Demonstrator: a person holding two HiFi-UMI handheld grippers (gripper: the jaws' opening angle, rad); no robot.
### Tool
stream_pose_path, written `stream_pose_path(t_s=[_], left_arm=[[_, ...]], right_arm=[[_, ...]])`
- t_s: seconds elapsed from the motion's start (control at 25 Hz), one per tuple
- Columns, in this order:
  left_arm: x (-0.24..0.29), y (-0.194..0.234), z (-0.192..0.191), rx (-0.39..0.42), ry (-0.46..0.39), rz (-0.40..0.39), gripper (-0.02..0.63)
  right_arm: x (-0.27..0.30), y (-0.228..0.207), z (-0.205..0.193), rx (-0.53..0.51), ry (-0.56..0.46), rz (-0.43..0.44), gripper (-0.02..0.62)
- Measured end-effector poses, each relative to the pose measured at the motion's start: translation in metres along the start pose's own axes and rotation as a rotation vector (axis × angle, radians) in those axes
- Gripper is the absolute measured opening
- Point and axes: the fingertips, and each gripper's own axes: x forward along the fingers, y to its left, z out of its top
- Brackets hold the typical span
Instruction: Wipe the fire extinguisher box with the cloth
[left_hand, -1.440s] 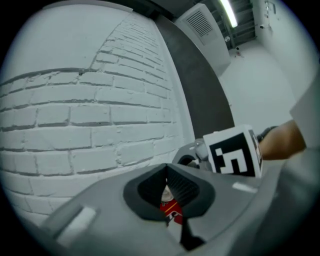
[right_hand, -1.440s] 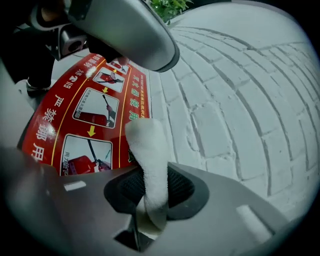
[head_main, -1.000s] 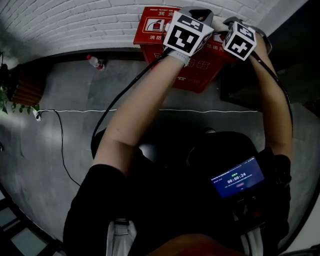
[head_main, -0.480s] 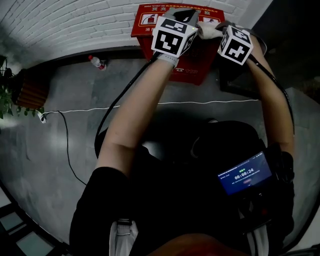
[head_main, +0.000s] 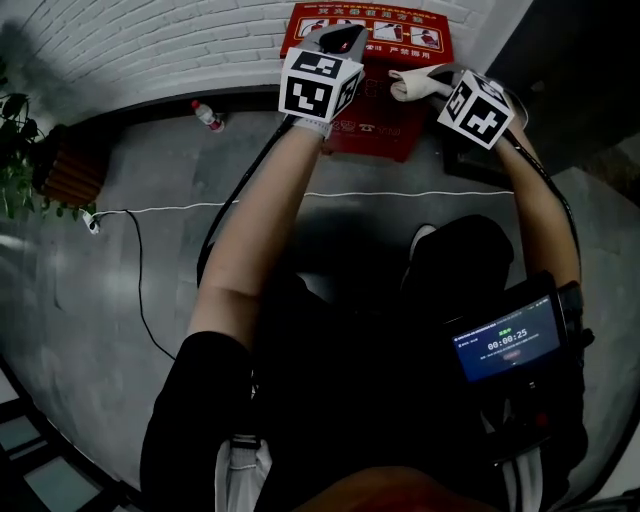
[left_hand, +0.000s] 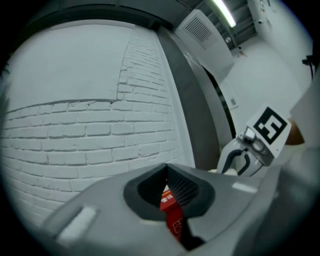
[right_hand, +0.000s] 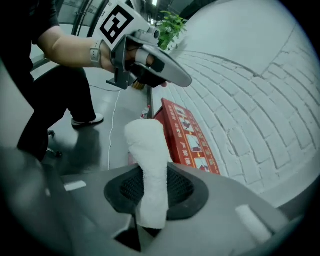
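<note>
The red fire extinguisher box (head_main: 400, 38) stands on the floor against the white brick wall (head_main: 150, 40), its printed top facing up. My right gripper (head_main: 442, 86) is shut on a rolled white cloth (head_main: 411, 87), which sticks out over the box's right part. In the right gripper view the cloth (right_hand: 150, 160) rises from the jaws of my right gripper (right_hand: 150, 197), with the box (right_hand: 187, 135) behind it. My left gripper (head_main: 340, 38) hovers over the box's left part, jaws together and holding nothing. A strip of the red box (left_hand: 173, 220) shows through the slit of its jaws.
A plastic bottle (head_main: 208, 116) lies by the wall left of the box. A white cable (head_main: 200, 207) runs across the grey floor. A potted plant (head_main: 20, 150) is at far left. A dark panel (head_main: 470, 165) stands right of the box.
Both grippers have drawn apart, the left one shifting left. The cloth now points out to the left over the box top. The box sits higher in the head view.
</note>
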Motion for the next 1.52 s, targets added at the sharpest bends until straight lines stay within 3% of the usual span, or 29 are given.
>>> stream_pose_path(t_s=[0.16,0.32,0.48,0.64,0.8,0.88,1.0,1.12,1.52], left_arm=[[-0.034,0.011,0.011,0.053,-0.046,0.024,0.000],[-0.061,0.015,-0.009,0.099,-0.051,0.034,0.000],[-0.088,0.019,-0.022,0.006,-0.097,0.035,0.000],[-0.103,0.017,-0.041,-0.048,-0.129,0.021,0.000],[-0.102,0.018,-0.054,-0.126,-0.160,-0.026,0.000],[-0.101,0.020,-0.062,-0.153,-0.151,-0.038,0.000],[-0.101,0.022,-0.071,-0.180,-0.134,-0.044,0.000],[-0.103,0.021,-0.070,-0.189,-0.136,-0.059,0.000],[-0.097,0.008,-0.064,-0.155,-0.144,-0.105,0.000]], right_arm=[[-0.033,-0.017,0.040,0.092,-0.180,-0.111,0.090],[-0.063,-0.025,0.079,0.270,-0.461,-0.146,0.091],[-0.071,-0.015,0.108,0.494,-0.765,-0.079,0.092],[-0.059,0.003,0.110,0.589,-0.868,-0.080,0.094],[-0.057,0.007,0.110,0.788,-0.986,-0.004,0.094],[-0.053,0.008,0.113,0.804,-1.001,-0.014,0.094],[-0.046,0.016,0.115,0.718,-0.963,-0.058,0.094],[-0.048,0.022,0.117,0.687,-0.952,-0.048,0.094],[-0.050,0.030,0.104,0.667,-0.924,-0.037,0.094]])
